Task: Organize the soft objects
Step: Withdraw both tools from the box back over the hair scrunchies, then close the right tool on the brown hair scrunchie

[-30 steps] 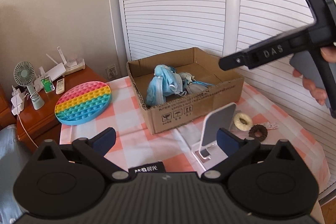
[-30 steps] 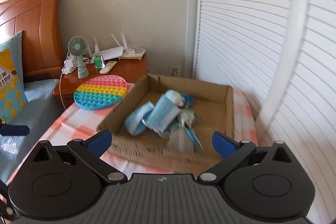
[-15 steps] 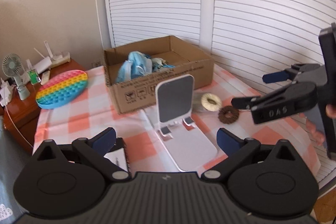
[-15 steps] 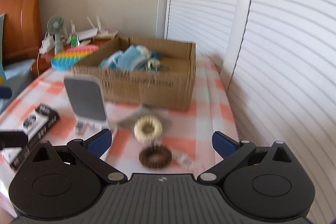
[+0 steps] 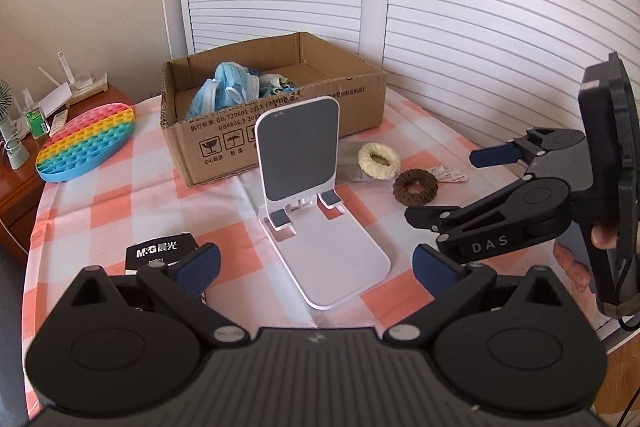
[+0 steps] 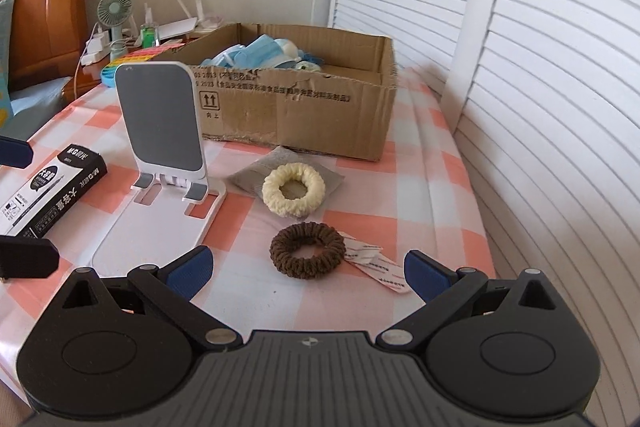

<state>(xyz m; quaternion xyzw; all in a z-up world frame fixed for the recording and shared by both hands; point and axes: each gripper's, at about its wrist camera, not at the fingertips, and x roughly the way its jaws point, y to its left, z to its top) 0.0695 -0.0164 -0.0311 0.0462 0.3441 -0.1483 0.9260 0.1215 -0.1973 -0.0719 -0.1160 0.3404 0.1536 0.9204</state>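
A brown scrunchie (image 6: 307, 255) lies on the checked tablecloth just ahead of my right gripper (image 6: 309, 273), which is open and empty. A cream scrunchie (image 6: 293, 194) rests on a grey cloth (image 6: 248, 179) behind it. The cardboard box (image 6: 304, 107) holds blue face masks (image 6: 256, 55) and other soft things. My left gripper (image 5: 316, 263) is open and empty above the phone stand's base. In the left wrist view the brown scrunchie (image 5: 415, 187), cream scrunchie (image 5: 378, 160), box (image 5: 224, 143) and right gripper (image 5: 452, 187) show.
A white phone stand (image 5: 304, 187) stands mid-table. A black M&G pen box (image 6: 44, 195) lies at the left. A rainbow pop-it toy (image 5: 86, 141) lies beyond. A paper label (image 6: 374, 265) lies by the brown scrunchie. A nightstand (image 6: 120, 43) holds a fan and a router; shutters at the right.
Both grippers have pulled back from the box toward the near table edge. The right gripper has come down low behind the brown scrunchie. Both stay open.
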